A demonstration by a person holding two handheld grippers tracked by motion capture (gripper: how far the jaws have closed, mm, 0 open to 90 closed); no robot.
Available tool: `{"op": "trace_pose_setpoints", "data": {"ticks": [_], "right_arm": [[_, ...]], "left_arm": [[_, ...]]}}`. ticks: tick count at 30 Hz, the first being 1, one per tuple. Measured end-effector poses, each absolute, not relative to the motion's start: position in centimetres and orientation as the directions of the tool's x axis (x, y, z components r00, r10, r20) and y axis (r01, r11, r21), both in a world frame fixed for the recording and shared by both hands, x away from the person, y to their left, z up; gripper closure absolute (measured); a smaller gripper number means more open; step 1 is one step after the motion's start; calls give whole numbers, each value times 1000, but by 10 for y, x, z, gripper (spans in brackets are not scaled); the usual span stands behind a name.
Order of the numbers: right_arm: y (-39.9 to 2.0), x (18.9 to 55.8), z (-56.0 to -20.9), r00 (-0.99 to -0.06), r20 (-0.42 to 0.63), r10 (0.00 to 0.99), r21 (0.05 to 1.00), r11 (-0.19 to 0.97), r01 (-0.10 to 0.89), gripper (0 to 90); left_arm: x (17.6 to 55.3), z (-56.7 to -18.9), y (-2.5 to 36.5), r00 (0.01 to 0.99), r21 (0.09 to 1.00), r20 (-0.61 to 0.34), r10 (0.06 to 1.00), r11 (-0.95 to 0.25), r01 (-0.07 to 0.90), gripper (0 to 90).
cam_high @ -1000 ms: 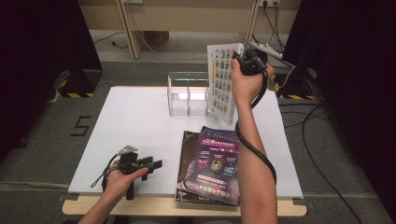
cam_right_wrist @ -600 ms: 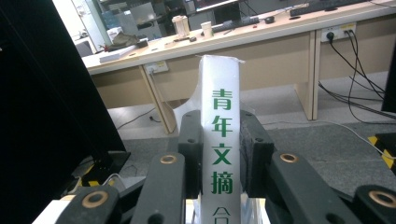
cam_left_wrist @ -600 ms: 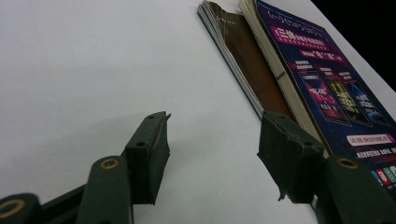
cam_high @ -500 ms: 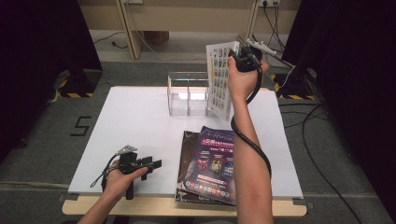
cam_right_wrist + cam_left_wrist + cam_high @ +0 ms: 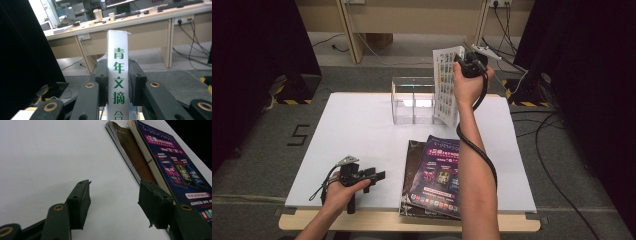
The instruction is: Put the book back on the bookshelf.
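Right gripper [image 5: 466, 62] fingers clamped on spine of thick white paperback book [image 5: 446, 85] held upright over clear acrylic two-bay organizer [image 5: 412, 100] at worktop's [image 5: 362, 125] far edge, risks snagging divider or slipping; left gripper [image 5: 379, 175] fingers apart, idle.

There are two grippers: the left gripper [image 5: 374, 176] and the right gripper [image 5: 460, 64]. There are three magazines in total. One magazine [image 5: 446, 85] is lifted up in the air, and its white spine [image 5: 117, 75] carries four large green characters. Two magazines lie in a stack on the table [image 5: 357, 130]: the purple magazine [image 5: 439, 175] on top and the brown magazine [image 5: 410, 170] under it. There is one clear box [image 5: 412, 100], and it has two compartments. There is one table.
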State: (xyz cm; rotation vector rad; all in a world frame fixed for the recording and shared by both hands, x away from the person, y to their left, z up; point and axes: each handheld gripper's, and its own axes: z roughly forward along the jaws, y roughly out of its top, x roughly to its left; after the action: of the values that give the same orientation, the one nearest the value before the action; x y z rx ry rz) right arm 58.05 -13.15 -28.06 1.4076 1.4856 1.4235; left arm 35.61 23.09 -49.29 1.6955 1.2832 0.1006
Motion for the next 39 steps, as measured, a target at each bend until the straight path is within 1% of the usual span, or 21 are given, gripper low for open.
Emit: {"op": "trace_pose_setpoints", "data": {"ticks": [2,4,7,9,14,17,25,33,36,39], "right_arm": [[-131,579,-282,-229,193,954,960,-135,245,740],[-131,573,-284,-228,194,954,961,-139,238,739],[-131,561,-288,-233,170,957,970,-121,210,734],[-131,552,-289,-241,157,958,972,-107,209,726],[-132,524,-293,-251,130,959,972,-73,225,723],[-136,506,-295,-257,95,962,968,-29,248,724],[-149,472,-301,-262,99,960,956,-19,293,721],[-156,455,-305,-251,101,963,944,-14,328,703],[-157,455,-305,-255,92,962,941,-1,337,695],[-157,459,-303,-256,92,962,943,-2,334,665]], "left_arm": [[356,-493,231,437,716,-455,776,28,697,418],[355,-494,230,440,718,-455,774,27,695,418],[354,-493,231,440,719,-452,776,25,694,418],[354,-494,231,437,718,-452,778,25,696,418],[353,-494,231,438,718,-453,776,27,696,417],[353,-493,231,440,719,-455,774,28,694,416],[353,-492,231,441,720,-455,774,28,693,416],[351,-492,230,443,721,-454,773,26,693,416],[351,-492,230,445,721,-453,773,24,692,416],[352,-492,230,446,724,-453,772,27,689,416]]}}
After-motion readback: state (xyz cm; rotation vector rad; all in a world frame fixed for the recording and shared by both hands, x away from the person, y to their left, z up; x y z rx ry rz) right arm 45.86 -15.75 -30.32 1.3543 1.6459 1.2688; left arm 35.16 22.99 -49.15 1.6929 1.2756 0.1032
